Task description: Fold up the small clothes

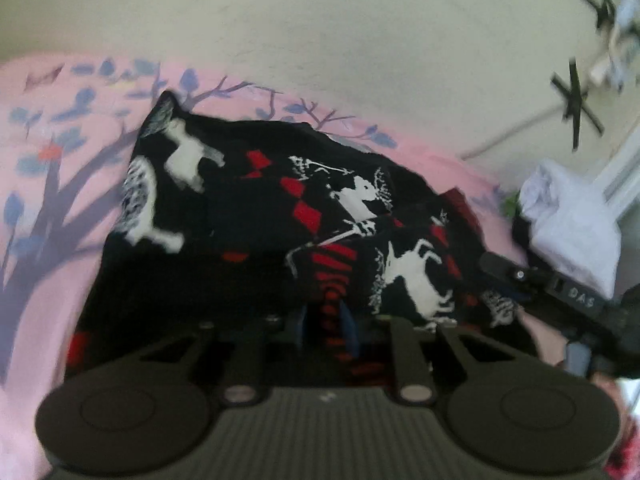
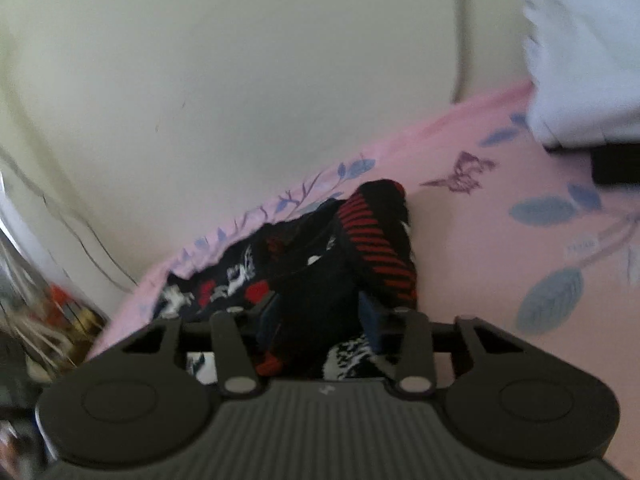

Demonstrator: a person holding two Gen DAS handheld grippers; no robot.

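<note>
Your left tool (image 1: 324, 326) was clamped on a red-striped fold of the black patterned garment (image 1: 256, 216), which lay bunched on the pink floral bedsheet (image 1: 60, 184) near the cream wall (image 1: 320, 32). Your right tool (image 2: 320, 316) had its pads pressed on that garment's black cloth — the striped cuff (image 2: 376, 248) stood up just beyond them.

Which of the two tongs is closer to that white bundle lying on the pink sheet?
Right. The right tongs reach in just below the white bundle, though apart from it. The left tongs grip the black garment, farther away.
</note>
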